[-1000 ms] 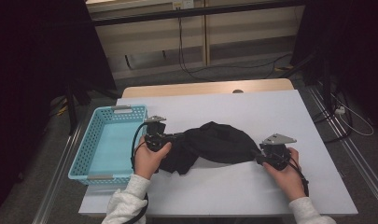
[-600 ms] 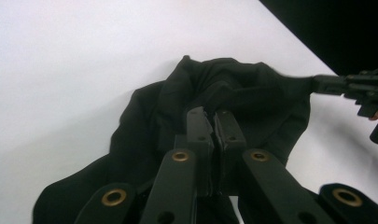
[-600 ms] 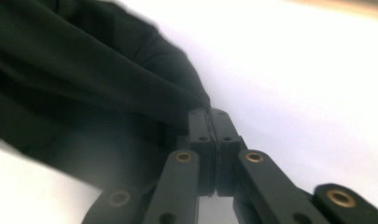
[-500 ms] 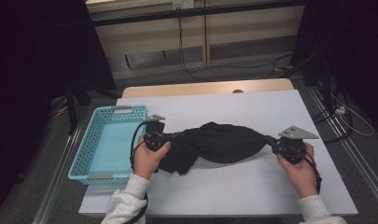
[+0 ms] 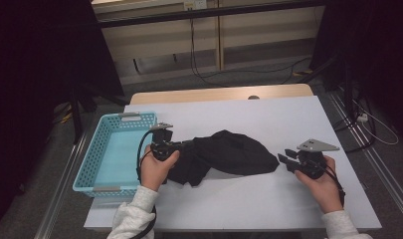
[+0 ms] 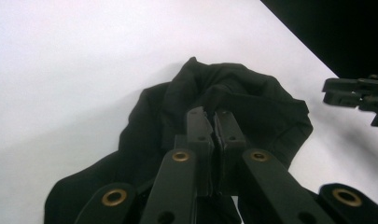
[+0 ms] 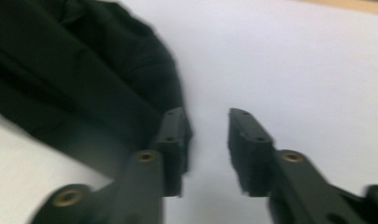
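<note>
One black cloth (image 5: pixel 229 157), left gripper (image 5: pixel 189 146) jaws clenched on it, right gripper (image 5: pixel 284 157) jaws just reopened, released beside it.

Right claw (image 5: pixel 287 159): had been clamped on the right end of the black cloth (image 5: pixel 229 154), pulling it out taut toward the right. Its jaws have just been opening; nothing between them now. Cloth end dropped back onto the desk (image 5: pixel 288 114), slack, just beside the claw tips.
</note>
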Motion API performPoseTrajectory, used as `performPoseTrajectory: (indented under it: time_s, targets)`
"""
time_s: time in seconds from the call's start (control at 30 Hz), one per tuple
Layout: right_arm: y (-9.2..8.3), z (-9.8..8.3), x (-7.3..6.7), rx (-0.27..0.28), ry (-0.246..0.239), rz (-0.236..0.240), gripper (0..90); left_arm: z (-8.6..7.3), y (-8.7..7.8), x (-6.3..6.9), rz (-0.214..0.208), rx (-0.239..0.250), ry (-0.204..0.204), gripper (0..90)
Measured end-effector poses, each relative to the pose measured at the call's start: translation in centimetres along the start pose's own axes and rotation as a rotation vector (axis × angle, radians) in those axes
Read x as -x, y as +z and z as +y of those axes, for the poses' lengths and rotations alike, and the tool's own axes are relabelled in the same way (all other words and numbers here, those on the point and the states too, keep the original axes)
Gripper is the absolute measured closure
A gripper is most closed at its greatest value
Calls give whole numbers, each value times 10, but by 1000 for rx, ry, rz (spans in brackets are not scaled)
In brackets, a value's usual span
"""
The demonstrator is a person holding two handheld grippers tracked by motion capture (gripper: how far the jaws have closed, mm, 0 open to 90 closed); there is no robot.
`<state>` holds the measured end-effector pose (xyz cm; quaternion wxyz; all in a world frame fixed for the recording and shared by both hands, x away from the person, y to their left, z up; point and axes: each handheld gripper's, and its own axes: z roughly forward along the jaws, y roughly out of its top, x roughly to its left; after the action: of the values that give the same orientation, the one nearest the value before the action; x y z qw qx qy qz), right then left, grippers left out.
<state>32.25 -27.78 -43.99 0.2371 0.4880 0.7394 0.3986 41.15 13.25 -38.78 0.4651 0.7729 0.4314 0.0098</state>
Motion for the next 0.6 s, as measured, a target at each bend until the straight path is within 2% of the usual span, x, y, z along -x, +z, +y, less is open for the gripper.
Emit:
performPoseTrajectory:
  time_s: [0.1,0.2,0.33,0.43,0.53,0.6]
  targets:
    - [10,-2,-11,-50,-24,47,477,0,3,4,-7,-10,13,872]
    - [18,-3,-18,-86,-34,43,419,0,2,4,-10,-3,8,872]
    - [30,-5,-18,-127,-25,17,422,1,0,0,-3,4,0,872]
    - [34,-3,-12,-113,20,31,426,2,-3,-3,3,12,-7,871]
    - [35,-3,-10,-116,22,9,479,3,-8,-6,12,23,-13,872]
    - [35,-3,-12,-118,4,-1,466,5,-13,-9,10,41,-28,873]
